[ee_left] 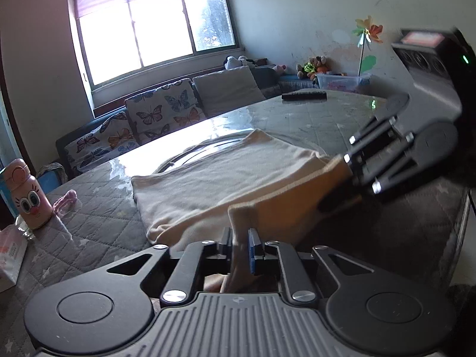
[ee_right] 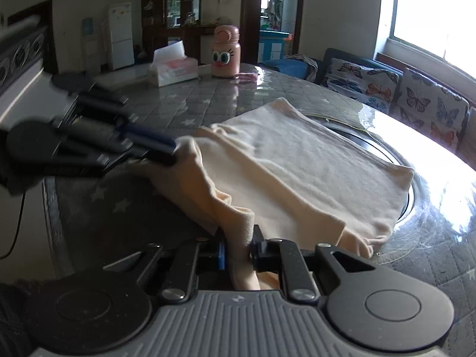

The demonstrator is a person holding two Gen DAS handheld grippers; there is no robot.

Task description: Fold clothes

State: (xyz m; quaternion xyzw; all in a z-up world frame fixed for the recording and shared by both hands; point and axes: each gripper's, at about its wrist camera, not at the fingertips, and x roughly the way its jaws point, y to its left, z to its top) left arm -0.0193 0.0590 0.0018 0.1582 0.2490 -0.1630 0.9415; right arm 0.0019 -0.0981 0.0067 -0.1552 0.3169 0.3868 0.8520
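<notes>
A cream garment lies folded flat on the grey quilted table. Its near edge is raised off the table. In the left wrist view my left gripper is shut on a bunched corner of that edge, which stands up between the pads. Off to the right, my right gripper pinches the other end of the same edge. The right wrist view shows the right gripper shut on a fold of the garment, with the left gripper clamping the cloth at the left.
A pink bottle with a cartoon face and a tissue box stand at the table's far side, with a small pink item beside the bottle. A dark remote lies near another edge. A sofa with butterfly cushions runs under the window.
</notes>
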